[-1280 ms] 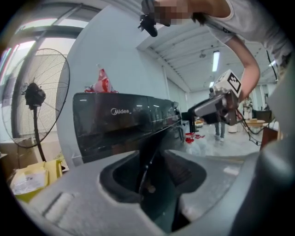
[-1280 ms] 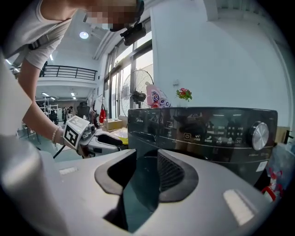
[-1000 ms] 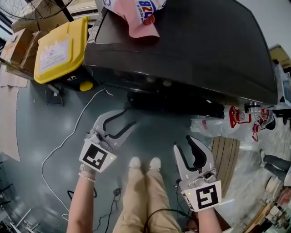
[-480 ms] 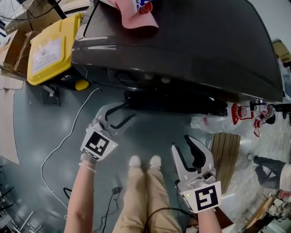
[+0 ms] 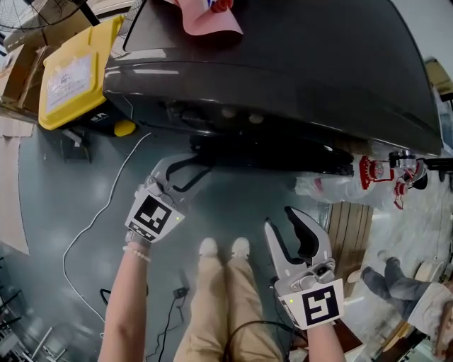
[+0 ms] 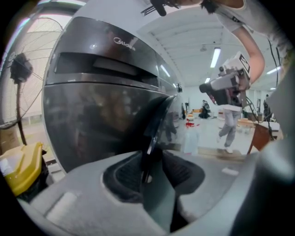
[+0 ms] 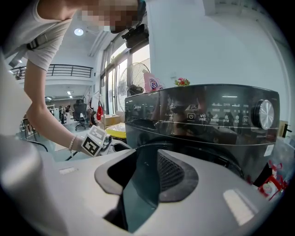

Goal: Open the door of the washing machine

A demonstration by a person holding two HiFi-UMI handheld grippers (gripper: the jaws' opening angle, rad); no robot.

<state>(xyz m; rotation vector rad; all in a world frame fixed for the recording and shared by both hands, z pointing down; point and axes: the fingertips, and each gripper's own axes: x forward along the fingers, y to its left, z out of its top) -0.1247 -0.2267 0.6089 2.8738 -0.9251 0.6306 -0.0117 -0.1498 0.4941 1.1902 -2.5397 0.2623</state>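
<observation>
The left claw [image 5: 197, 168] has just been closing; its jaws are still somewhat apart, with the dark edge of the door [image 6: 156, 125] standing between the pads, and I cannot tell whether it touches one. That door hangs at the front of the washing machine [image 5: 283, 63], under its overhanging top. The right claw [image 5: 282, 219] hovers in front of the washing machine, clear of it, half open with nothing in it. A yellow bin [image 5: 71, 74] sits left of the washing machine, and a pink bag [image 5: 209, 18] lies on top.
</observation>
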